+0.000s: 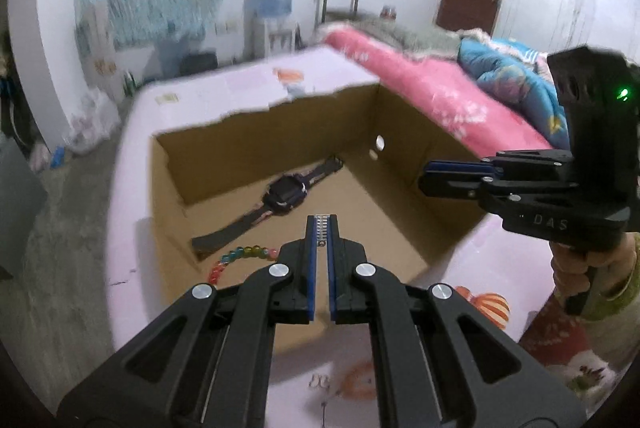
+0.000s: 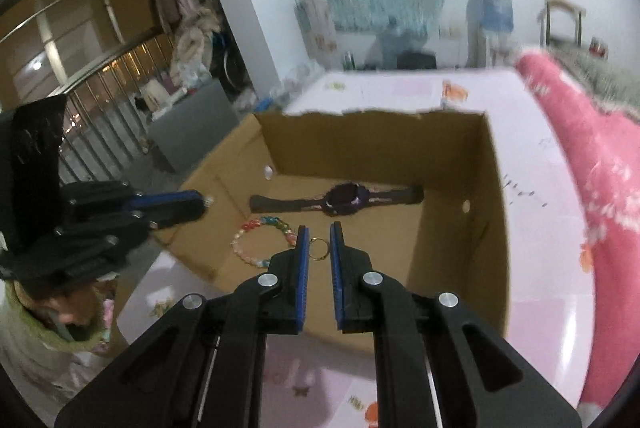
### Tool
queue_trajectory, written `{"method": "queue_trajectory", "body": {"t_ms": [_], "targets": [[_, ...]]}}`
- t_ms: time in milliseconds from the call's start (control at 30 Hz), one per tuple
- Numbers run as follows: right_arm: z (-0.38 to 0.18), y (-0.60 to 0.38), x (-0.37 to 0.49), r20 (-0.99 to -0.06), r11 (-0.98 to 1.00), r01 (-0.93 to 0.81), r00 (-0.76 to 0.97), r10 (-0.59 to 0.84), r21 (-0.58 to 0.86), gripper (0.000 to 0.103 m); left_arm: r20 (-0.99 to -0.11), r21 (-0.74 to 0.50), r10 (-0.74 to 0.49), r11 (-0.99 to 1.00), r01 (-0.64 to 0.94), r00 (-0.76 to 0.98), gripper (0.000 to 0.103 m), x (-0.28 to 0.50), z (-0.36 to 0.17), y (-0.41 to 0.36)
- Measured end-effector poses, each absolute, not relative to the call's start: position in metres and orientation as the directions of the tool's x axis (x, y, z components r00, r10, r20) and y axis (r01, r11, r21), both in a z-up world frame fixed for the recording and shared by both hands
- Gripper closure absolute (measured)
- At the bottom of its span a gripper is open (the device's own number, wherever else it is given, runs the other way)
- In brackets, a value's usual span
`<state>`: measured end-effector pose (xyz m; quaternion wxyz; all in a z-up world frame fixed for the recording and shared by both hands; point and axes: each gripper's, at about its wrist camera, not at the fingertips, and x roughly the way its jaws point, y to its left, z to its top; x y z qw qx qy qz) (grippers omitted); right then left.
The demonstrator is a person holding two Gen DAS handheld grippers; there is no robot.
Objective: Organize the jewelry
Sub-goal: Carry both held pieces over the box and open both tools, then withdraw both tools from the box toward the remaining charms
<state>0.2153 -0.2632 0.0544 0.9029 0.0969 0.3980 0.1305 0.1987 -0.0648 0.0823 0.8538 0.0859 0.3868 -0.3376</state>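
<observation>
An open cardboard box (image 1: 404,132) (image 2: 492,188) stands on a pink table. A dark wristwatch (image 1: 282,194) (image 2: 340,202) and a coloured bead bracelet (image 1: 240,256) (image 2: 260,240) lie on its floor. My left gripper (image 1: 323,224) is shut on a small silver metal piece (image 1: 322,230) above the box's near edge; it also shows in the right wrist view (image 2: 192,204). My right gripper (image 2: 319,232) is shut on a small gold ring (image 2: 319,248) above the box. It shows in the left wrist view (image 1: 428,176) over the box's right wall.
The pink table (image 1: 240,84) (image 2: 552,228) carries the box. A bed with a pink cover (image 1: 420,84) (image 2: 600,156) lies to the right. A water dispenser (image 1: 272,12) and a chair stand at the far wall.
</observation>
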Motion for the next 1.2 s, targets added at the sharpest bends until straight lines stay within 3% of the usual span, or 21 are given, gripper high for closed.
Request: {"method": "queue_trajectory", "body": {"t_ms": [233, 367, 467, 767, 900, 1200], "targets": [[0.036, -0.274, 0.26, -0.758, 0.95, -0.114, 0.578, 0.302, 0.291, 0.092, -0.779, -0.197, -0.496, 0.774, 0.601, 0.383, 0.099, 0.247, 0.053, -0.09], [0.039, -0.287, 0.26, -0.748, 0.949, -0.088, 0.595, 0.295, 0.304, 0.091, -0.762, -0.258, -0.534, 0.769, 0.585, 0.366, 0.096, 0.253, 0.049, -0.09], [0.043, -0.296, 0.257, -0.732, 0.943, -0.074, 0.612, 0.299, 0.323, 0.081, -0.75, -0.259, -0.542, 0.767, 0.587, 0.379, 0.092, 0.249, 0.051, -0.089], [0.066, -0.31, 0.237, -0.683, 0.941, -0.063, 0.672, 0.287, 0.333, 0.08, -0.719, -0.271, -0.553, 0.78, 0.564, 0.42, 0.092, 0.24, 0.068, -0.072], [0.08, -0.314, 0.219, -0.654, 0.943, -0.063, 0.705, 0.274, 0.327, 0.067, -0.695, -0.261, -0.56, 0.781, 0.567, 0.452, 0.091, 0.225, 0.083, -0.061], [0.098, -0.318, 0.155, -0.6, 0.939, -0.098, 0.747, 0.287, 0.328, 0.064, -0.642, -0.218, -0.548, 0.801, 0.558, 0.536, 0.068, 0.165, 0.112, -0.016]]}}
